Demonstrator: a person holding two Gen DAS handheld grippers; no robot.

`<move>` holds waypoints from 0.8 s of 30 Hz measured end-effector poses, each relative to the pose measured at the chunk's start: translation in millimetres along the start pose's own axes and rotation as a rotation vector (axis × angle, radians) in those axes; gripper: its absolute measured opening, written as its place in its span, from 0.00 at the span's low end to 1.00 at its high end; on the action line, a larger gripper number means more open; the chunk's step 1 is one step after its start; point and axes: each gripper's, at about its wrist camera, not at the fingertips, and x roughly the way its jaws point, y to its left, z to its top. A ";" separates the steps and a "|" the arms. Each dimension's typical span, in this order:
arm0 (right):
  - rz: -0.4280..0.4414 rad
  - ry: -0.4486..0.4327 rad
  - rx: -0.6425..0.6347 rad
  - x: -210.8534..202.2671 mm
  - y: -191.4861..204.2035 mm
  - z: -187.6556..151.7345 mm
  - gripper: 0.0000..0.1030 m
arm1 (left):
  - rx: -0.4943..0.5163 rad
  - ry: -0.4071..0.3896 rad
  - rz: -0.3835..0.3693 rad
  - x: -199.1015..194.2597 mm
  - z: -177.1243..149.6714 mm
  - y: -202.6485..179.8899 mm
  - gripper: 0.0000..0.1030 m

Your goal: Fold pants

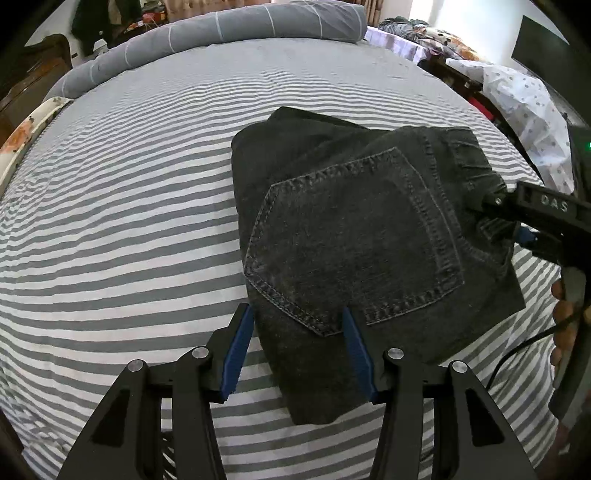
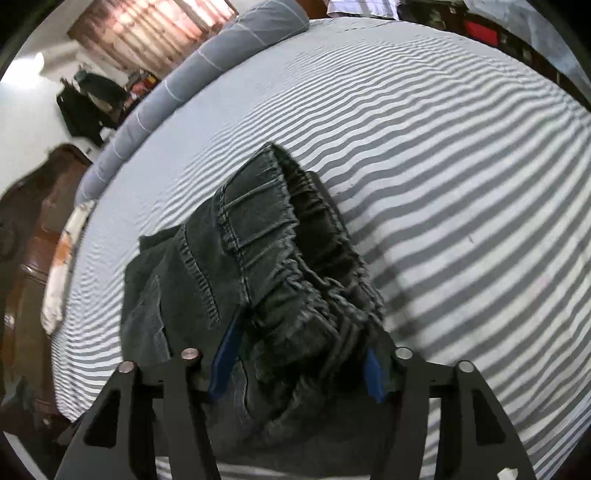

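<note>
Folded pants (image 1: 354, 236) lie on bed (image 1: 129, 221), right of centre. Rolled duvet (image 1: 221, 33) behind, along far edge. Left gripper (image 1: 299, 350) at pants' near-left corner, right gripper (image 1: 495, 218) at waistband, right side.

The near fold of the dark grey denim pants (image 2: 280, 266) is covered by the right claw (image 2: 299, 354) and its black linkage, so contact of the blue pads with the gathered waistband cannot be judged. In the left wrist view the same claw is cut off by the right edge. Dark hanging clothes (image 2: 88, 103) on the far wall are blurred beyond identification.
</note>
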 end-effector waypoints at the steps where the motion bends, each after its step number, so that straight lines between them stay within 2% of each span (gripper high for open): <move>1: -0.021 0.004 -0.013 2.0 3.4 0.4 0.59 | 0.002 0.000 0.002 0.7 0.4 0.0 0.52; 2: -0.030 0.002 -0.034 1.7 8.5 0.4 0.59 | 0.005 -0.001 0.002 0.3 1.4 0.2 0.52; 3: -0.033 -0.007 -0.055 -0.4 12.7 0.0 0.53 | 0.006 -0.001 0.001 -0.2 2.1 0.7 0.53; 4: -0.049 -0.018 -0.080 -3.8 16.6 -0.7 0.39 | 0.003 -0.002 -0.004 -1.3 3.1 1.8 0.53; 7: -0.059 -0.059 -0.121 -23.7 18.8 -4.3 0.21 | -0.003 -0.011 0.001 -2.9 8.8 2.2 0.53; 10: -0.070 -0.116 -0.135 -48.7 16.3 -11.4 0.20 | -0.014 -0.028 -0.002 -6.6 10.7 4.6 0.53; 14: -0.075 -0.144 -0.054 -67.8 -7.7 -24.1 0.19 | -0.003 -0.019 -0.014 -5.1 8.1 5.6 0.55; 17: -0.070 -0.046 0.002 -43.1 -30.0 -32.2 0.21 | 0.046 0.017 0.001 6.8 3.1 2.5 0.57; 21: -0.066 -0.043 0.044 -44.4 -44.8 -30.3 0.47 | 0.050 0.024 0.004 10.2 5.0 5.2 0.60; 24: -0.048 -0.076 0.014 -62.6 -46.1 -28.1 0.47 | 0.042 0.010 -0.002 1.6 14.5 10.6 0.60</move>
